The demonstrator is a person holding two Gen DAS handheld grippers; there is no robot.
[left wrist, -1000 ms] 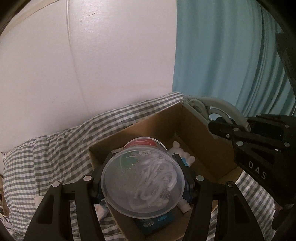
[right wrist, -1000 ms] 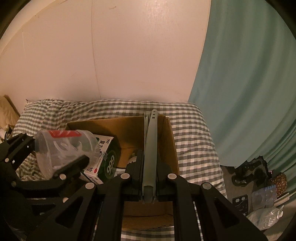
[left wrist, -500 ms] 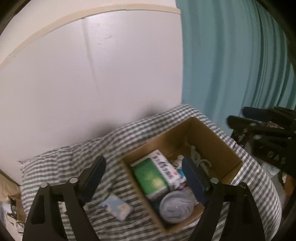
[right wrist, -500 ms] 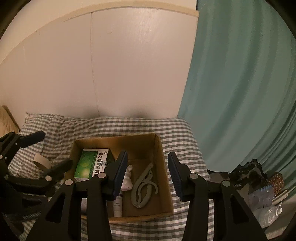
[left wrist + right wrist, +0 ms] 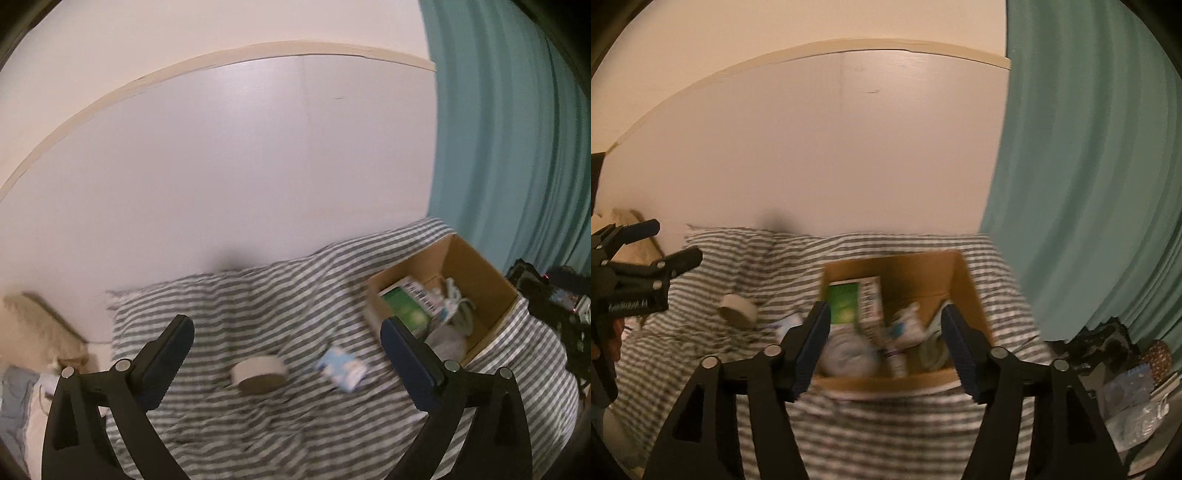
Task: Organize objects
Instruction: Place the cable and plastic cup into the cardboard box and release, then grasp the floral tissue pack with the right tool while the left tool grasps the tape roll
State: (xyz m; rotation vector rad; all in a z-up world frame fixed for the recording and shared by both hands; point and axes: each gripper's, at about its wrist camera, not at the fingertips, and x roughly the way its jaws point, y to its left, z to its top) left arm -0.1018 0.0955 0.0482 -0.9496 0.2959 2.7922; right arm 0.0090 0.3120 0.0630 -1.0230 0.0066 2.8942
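Left claw is held released, jaws having just been opening, nothing between them. Right claw is likewise released and empty, jaws having just been opening. Open brown cardboard box is seen on the grey-and-white striped bed cover, holding a green-and-white carton. Beige tape roll and a small pale-blue packet lie on the cover beside the box.

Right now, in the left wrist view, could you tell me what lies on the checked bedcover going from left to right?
Tape roll → small blue-and-white packet → open cardboard box holding a green carton.
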